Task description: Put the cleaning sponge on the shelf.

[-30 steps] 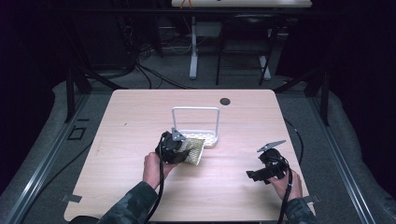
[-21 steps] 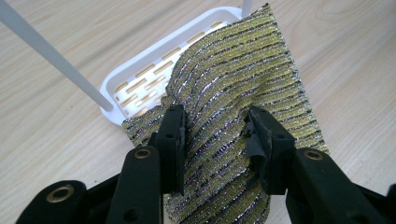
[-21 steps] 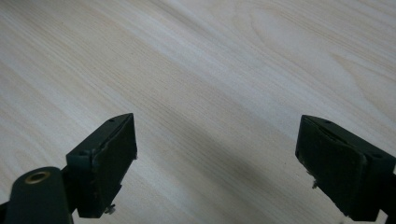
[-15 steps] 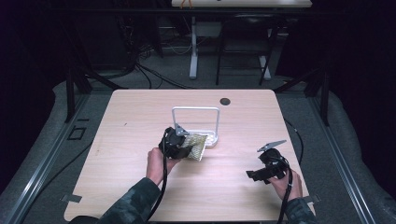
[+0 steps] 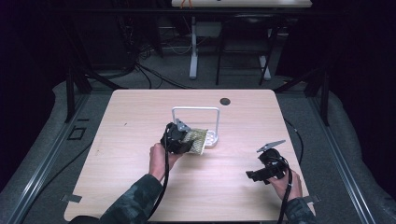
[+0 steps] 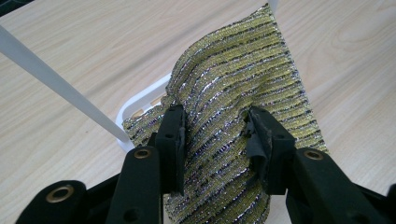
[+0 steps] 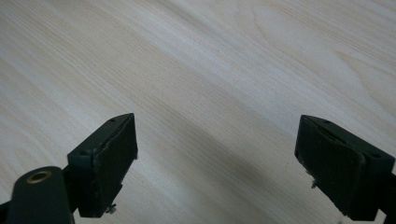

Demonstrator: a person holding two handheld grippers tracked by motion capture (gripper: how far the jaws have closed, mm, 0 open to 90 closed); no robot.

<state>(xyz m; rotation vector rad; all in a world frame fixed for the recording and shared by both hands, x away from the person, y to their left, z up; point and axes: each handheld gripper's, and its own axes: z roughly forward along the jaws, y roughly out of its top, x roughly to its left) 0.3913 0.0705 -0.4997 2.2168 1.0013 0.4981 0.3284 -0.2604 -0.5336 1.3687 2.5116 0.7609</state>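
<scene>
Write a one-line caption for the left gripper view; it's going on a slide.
Left gripper clamps a gold-striped glittery scouring cloth above a white wire rack on a wooden table.

Left gripper (image 5: pixel 186 141): black body, grey three-cornered plate on top at its 12 o'clock edge.
Left gripper jaws: two black bars with worn dark pads; a brass-ringed hole at the base of each, another at 8 o'clock on the housing.
Right gripper (image 5: pixel 252 175): black, compact, grey three-cornered plate standing out at 12 o'clock.
Right gripper jaws: blocky black, flat-faced; a small screw under the left one, a brass-ringed hole at 8 o'clock.
Cables: black, one trailing from each gripper towards 6 o'clock.
Sleeves (image 5: pixel 135 200): mottled dark green camouflage cloth on both forearms.
</scene>
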